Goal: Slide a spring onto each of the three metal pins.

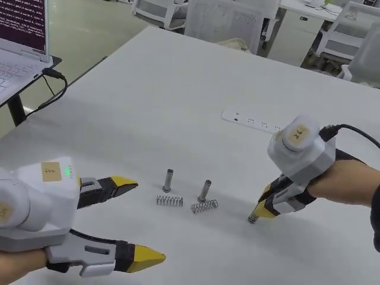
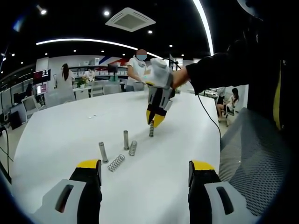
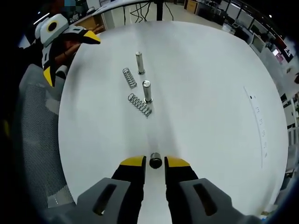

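Spring-sleeved pin (image 3: 155, 161) just between the tips of the right claw (image 3: 154, 163)

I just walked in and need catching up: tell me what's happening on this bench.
A person works two handheld claws over a white table. The right claw brackets the third pin, which already wears a fitted spring; whether it grips is unclear. The left claw hangs open and empty. The first pin and second pin stand bare, with the first spring and second spring lying loose beside them.
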Demonstrator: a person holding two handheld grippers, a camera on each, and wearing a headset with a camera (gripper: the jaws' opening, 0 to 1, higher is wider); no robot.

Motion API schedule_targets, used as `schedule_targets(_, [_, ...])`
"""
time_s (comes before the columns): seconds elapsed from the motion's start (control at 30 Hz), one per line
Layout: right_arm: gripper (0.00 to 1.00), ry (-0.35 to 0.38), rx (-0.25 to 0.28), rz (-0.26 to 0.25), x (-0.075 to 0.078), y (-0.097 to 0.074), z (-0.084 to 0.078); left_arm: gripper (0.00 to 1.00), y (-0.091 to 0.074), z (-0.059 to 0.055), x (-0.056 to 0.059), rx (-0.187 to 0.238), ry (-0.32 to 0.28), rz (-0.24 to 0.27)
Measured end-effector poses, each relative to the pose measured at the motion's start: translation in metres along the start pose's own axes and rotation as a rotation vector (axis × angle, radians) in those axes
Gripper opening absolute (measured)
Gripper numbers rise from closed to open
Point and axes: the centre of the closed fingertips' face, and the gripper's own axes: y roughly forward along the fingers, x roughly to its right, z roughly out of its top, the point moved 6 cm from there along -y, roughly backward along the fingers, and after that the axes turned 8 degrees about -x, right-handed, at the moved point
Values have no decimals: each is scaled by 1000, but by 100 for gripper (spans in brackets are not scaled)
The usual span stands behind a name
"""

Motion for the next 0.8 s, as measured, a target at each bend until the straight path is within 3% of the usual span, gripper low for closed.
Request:
schedule_targets(0.57, [42, -4, 89, -54, 2, -8, 5, 72, 3, 1, 2, -6, 5, -8])
schedule_targets(0.8, [45, -6, 113, -72, 2, -15, 4, 71, 5, 3, 2, -7, 7, -13])
